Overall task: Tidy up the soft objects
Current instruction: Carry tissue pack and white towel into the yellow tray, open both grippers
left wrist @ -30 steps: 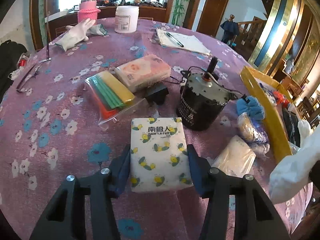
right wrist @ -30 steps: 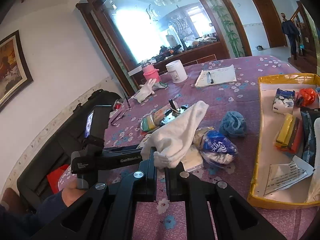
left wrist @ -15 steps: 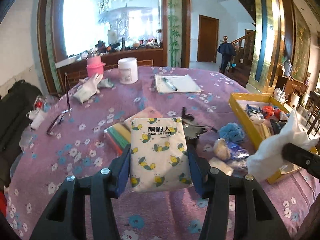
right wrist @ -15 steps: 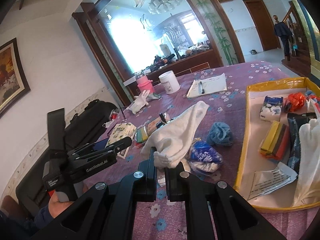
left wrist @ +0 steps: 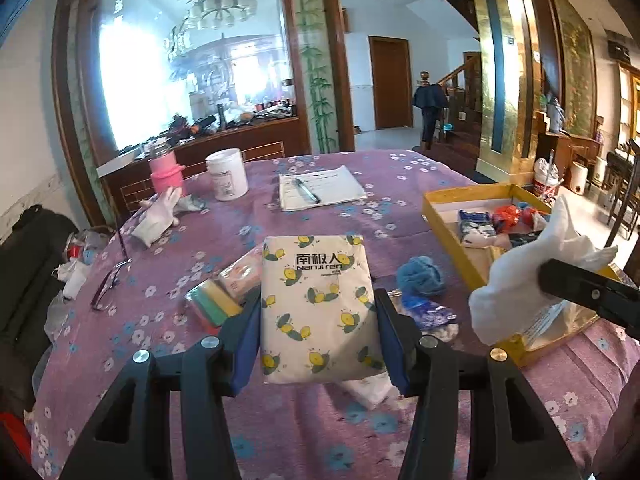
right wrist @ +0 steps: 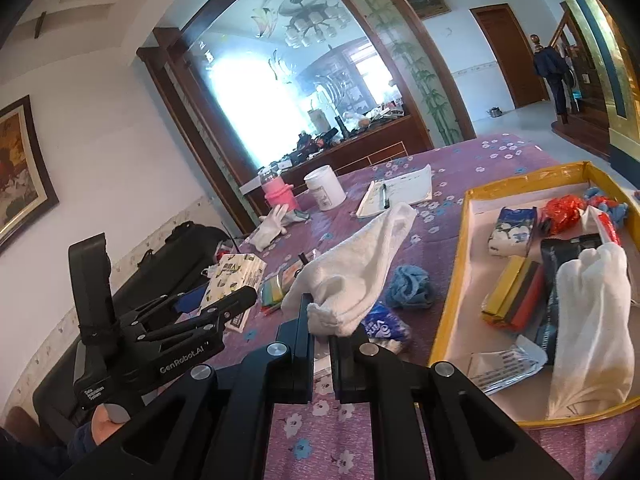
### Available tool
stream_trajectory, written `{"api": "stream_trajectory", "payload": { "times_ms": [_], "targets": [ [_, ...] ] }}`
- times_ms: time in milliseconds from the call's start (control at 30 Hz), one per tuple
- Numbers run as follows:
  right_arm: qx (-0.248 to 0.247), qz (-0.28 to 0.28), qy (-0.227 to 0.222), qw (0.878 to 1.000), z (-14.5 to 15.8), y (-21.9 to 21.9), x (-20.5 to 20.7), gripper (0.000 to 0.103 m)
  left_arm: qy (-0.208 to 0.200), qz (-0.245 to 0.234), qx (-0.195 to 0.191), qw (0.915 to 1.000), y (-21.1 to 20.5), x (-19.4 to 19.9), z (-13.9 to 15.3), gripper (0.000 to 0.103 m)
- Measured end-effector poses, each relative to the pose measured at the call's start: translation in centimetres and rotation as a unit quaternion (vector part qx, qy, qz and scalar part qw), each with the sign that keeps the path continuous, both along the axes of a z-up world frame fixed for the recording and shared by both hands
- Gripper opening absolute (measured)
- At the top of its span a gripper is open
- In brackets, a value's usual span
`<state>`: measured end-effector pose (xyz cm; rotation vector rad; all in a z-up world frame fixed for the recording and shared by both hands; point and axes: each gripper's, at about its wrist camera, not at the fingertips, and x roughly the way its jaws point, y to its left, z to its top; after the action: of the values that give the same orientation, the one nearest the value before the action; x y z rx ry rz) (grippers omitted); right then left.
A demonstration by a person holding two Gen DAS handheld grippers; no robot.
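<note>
The left gripper (left wrist: 318,330) has risen off the desk (left wrist: 360,220) since the earlier frames, its fingers clenched on the rectangular plastic-wrapped tissue pack printed with yellow lemons (left wrist: 318,308); the pack, formerly resting on the purple floral cloth, now hangs clear above it, with the yellow-rimmed cardboard tray (left wrist: 448,224) at two o'clock. The right gripper (right wrist: 320,330) has also advanced toward the tray, its fingers pinched tight on a corner of the white terry towel (right wrist: 360,264), which drapes away at twelve o'clock. Judgement: both soft items are in transit and neither is yet deposited; the tray already holds several packets. Legible writing: the pack reads "NanJiren" beneath three Chinese characters; the left gripper's body, seen from the right wrist, reads "GenRobot.AI"; the blue wrapper (right wrist: 384,326) shows "Vin", remainder hidden.
</note>
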<state>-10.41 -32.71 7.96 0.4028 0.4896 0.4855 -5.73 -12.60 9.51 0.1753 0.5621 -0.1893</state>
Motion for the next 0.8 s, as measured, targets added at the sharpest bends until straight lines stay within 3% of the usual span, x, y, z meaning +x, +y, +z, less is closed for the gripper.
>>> {"api": "stream_trajectory", "payload": {
  "times_ms": [500,800],
  "targets": [
    [0.034,-0.043,-0.009,0.998,-0.1,-5.2,-0.8,0.007,-0.005,-0.046,0.035,0.9983,-5.9,-0.2,0.4,0.052],
    [0.041,-0.102,-0.002,0.994,0.7,-9.7,0.6,0.007,0.011,-0.1,0.023,0.9946,-10.8,1.4,1.0,0.052]
  ]
}}
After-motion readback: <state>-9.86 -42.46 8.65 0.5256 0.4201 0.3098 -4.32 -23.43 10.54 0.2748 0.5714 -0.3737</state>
